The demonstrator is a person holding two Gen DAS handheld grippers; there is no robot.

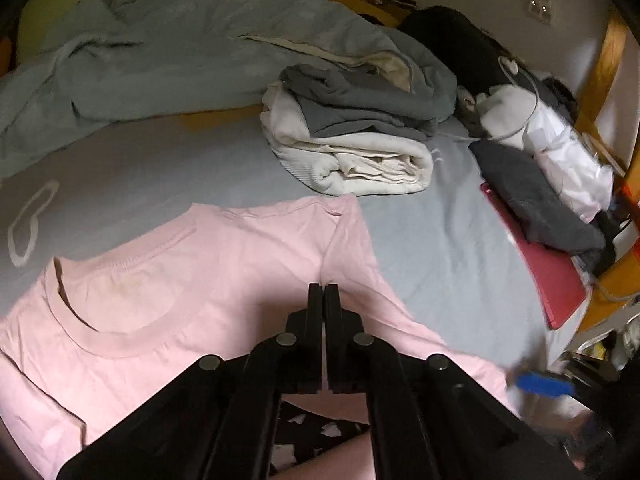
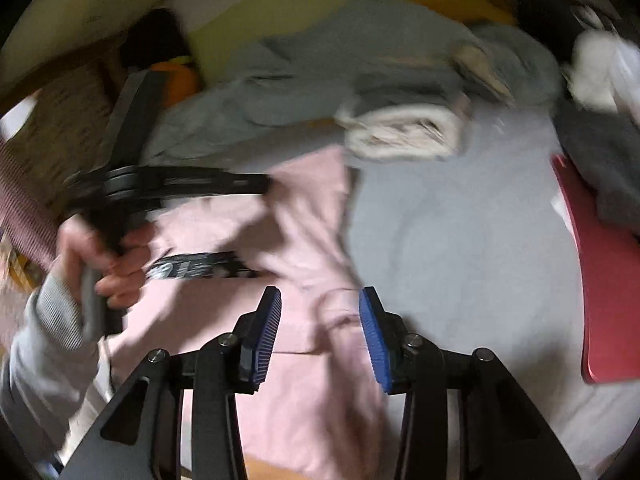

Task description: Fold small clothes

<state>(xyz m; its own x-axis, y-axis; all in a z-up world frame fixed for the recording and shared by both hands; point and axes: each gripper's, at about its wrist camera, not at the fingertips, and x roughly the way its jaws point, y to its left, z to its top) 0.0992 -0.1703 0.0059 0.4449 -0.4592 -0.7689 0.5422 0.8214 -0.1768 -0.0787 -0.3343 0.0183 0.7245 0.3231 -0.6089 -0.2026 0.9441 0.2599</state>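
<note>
While the pink t-shirt (image 1: pixel 208 280) lies spread on the grey bed sheet (image 1: pixel 432 240), the left gripper (image 1: pixel 323 292) hovers over its sleeve area with fingers pressed together, nothing pinched. Right gripper (image 2: pixel 320 312) has its blue-padded fingers apart, a bunched bit of pink fabric between them, not squeezed. Folded clothes stack (image 1: pixel 352 140) sits further back.

My left gripper (image 1: pixel 323 292) is matt black plastic with dull metal pivot pins. My right gripper (image 2: pixel 320 332) carries ribbed blue pads (image 2: pixel 267 340). The pink T-shirt (image 1: pixel 224 264), centre frame, is soft matt knit cloth with a ribbed collar. The grey bedsheet (image 1: pixel 432 248) is smooth cloth. The red folder (image 1: pixel 560 276), at right, is smooth.
</note>
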